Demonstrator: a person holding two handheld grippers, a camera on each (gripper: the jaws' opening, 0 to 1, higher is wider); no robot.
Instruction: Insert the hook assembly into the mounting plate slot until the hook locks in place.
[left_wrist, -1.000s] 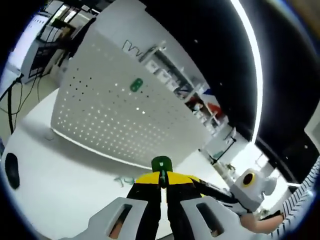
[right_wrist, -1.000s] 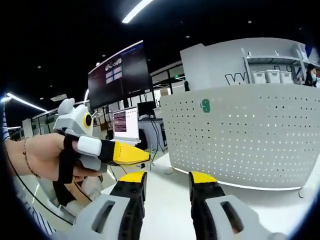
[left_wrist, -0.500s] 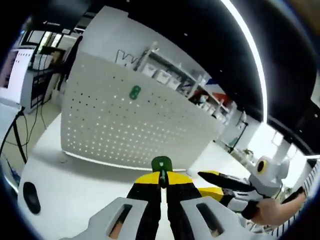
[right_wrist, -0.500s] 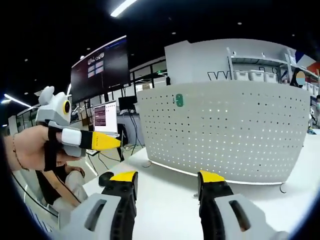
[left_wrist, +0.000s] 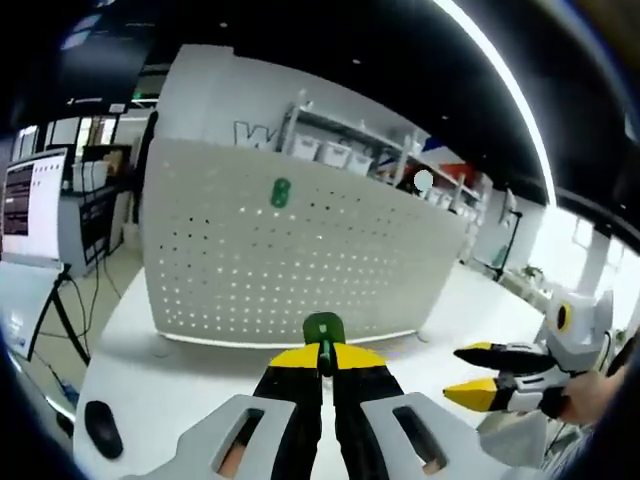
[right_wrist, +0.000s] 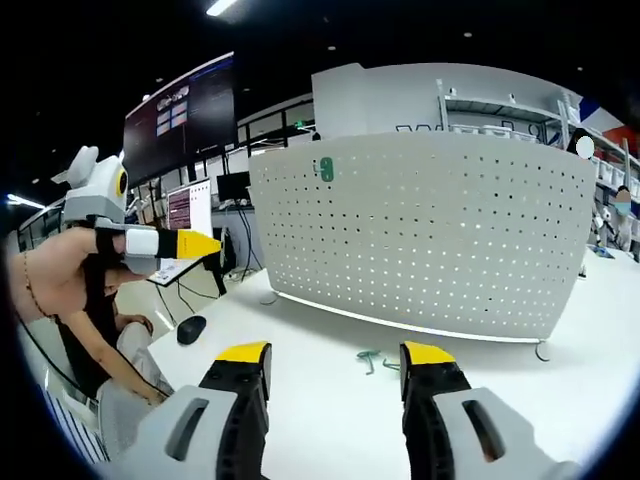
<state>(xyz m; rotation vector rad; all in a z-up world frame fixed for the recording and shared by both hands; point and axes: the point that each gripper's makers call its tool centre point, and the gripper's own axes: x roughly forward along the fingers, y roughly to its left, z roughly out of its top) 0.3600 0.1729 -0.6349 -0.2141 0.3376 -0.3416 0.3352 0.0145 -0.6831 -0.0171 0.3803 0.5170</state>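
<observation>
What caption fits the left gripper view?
Left claw shut on a green hook, facing the white pegboard.

This is a lab or open technical workspace, dim overhead and lit by long ceiling light strips (left_wrist: 520, 110) at one o'clock. A white worktable (right_wrist: 320, 350) carries a curved perforated panel (right_wrist: 430, 230) at twelve o'clock. Behind it, metal shelving (left_wrist: 350, 150) holds white bins. At ten o'clock a big wall display (right_wrist: 180, 120) shows data, with monitors (right_wrist: 188, 208) and trailing cables below. A computer mouse (right_wrist: 190, 328) lies at nine o'clock.
</observation>
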